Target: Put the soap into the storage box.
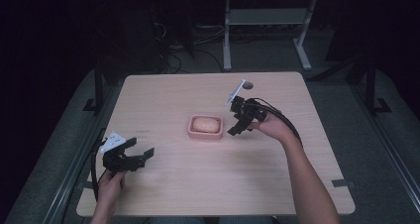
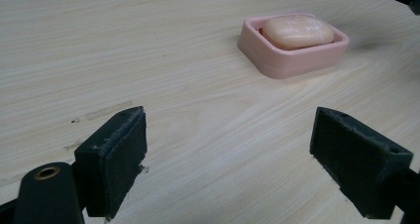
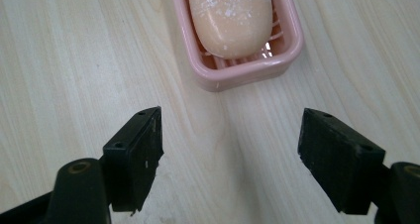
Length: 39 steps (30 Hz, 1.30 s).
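Mid-tabletop (image 1: 163,97) sits the pink dish (image 1: 205,134) holding the soap (image 1: 206,124). Your right gripper (image 1: 236,124), jaws wide, hovers just beside it; left gripper (image 1: 141,153) idles open. Next, likely close in squarely on the soap.

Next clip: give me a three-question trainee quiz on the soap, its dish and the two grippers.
1. True or false: the soap lies in the pink dish.
2. Which gripper is nearer the dish? A) left gripper B) right gripper
3. Fill in: both grippers' jaws stand ____ with nothing between them.

Key: 1 true. 2 B; in the high view it sits just beside the dish, while the left one is off near the table's front left corner. 3 open.
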Motion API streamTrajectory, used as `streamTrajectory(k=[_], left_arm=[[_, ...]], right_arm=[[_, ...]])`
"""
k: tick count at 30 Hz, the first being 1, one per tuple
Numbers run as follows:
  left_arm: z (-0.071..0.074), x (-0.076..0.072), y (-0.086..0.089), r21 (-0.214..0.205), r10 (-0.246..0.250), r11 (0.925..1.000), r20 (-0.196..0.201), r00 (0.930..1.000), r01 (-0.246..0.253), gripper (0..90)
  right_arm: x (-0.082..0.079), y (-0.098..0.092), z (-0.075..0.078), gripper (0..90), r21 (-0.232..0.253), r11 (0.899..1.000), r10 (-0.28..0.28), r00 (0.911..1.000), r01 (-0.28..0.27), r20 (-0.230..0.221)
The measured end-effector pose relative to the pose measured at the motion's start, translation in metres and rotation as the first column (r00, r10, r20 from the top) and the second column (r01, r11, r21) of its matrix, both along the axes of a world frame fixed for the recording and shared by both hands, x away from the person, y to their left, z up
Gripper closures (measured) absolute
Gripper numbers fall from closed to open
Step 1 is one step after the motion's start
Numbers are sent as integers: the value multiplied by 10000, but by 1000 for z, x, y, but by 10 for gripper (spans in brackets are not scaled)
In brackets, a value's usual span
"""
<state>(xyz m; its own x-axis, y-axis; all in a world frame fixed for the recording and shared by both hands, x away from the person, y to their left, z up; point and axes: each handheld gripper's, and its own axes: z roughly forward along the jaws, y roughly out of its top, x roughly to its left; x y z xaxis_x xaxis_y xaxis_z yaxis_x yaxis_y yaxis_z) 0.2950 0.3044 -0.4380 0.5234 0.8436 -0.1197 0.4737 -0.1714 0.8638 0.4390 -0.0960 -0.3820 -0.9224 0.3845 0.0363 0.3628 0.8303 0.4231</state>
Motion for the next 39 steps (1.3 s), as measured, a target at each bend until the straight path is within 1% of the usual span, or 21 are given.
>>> streamTrajectory(k=[2, 4, 10, 11, 12, 13, 14, 16, 27, 30, 32, 38, 39], left_arm=[[0, 0, 0, 5, -13, 10000, 3, 10000, 13, 143], [0, 0, 0, 10, -9, 10000, 13, 10000, 9, 143], [0, 0, 0, 56, -29, 10000, 25, 10000, 28, 143], [0, 0, 0, 40, -17, 10000, 46, 10000, 17, 142], [0, 0, 0, 70, -28, 10000, 39, 10000, 28, 142], [0, 0, -1, 64, -27, 10000, 45, 10000, 27, 142], [0, 0, 0, 103, -28, 9999, 31, 10000, 27, 142], [0, 0, -1, 117, -34, 9999, 31, 10000, 33, 142], [-1, 0, -2, 192, -96, 9998, 29, 9999, 95, 143], [-1, 0, -2, 200, -96, 9998, 19, 10000, 96, 142], [-1, 0, -2, 215, -97, 9997, 10, 10000, 97, 143], [-1, -1, -3, 199, -93, 9998, 27, 10000, 92, 143], [-1, -1, -3, 214, -92, 9997, 24, 10000, 92, 142]], right_arm=[[-1, -3, 0, 249, -30, 10000, -63, 10000, 63, -66], [-3, -7, 0, 251, 71, 9999, -129, 9999, 129, 46], [-10, -18, -1, 251, 177, 9996, -225, 9997, 223, 88], [-11, -20, -2, 250, 172, 9995, -259, 9996, 258, 56], [-11, -21, -3, 250, 97, 9995, -292, 9995, 293, -72], [-12, -22, -4, 251, 57, 9996, -272, 9996, 273, -81], [-13, -24, -4, 251, 103, 9995, -294, 9996, 294, 28], [-15, -28, -5, 251, 185, 9991, -369, 9993, 369, -35], [-26, -45, -15, 251, 312, 9977, -597, 9982, 598, -52], [-28, -49, -17, 248, 168, 9974, -703, 9973, 707, -228], [-31, -52, -17, 250, 329, 9968, -729, 9973, 730, -58], [-37, -60, -19, 250, 459, 9952, -864, 9962, 868, -110], [-38, -61, -19, 250, 413, 9957, -820, 9966, 824, -122]])
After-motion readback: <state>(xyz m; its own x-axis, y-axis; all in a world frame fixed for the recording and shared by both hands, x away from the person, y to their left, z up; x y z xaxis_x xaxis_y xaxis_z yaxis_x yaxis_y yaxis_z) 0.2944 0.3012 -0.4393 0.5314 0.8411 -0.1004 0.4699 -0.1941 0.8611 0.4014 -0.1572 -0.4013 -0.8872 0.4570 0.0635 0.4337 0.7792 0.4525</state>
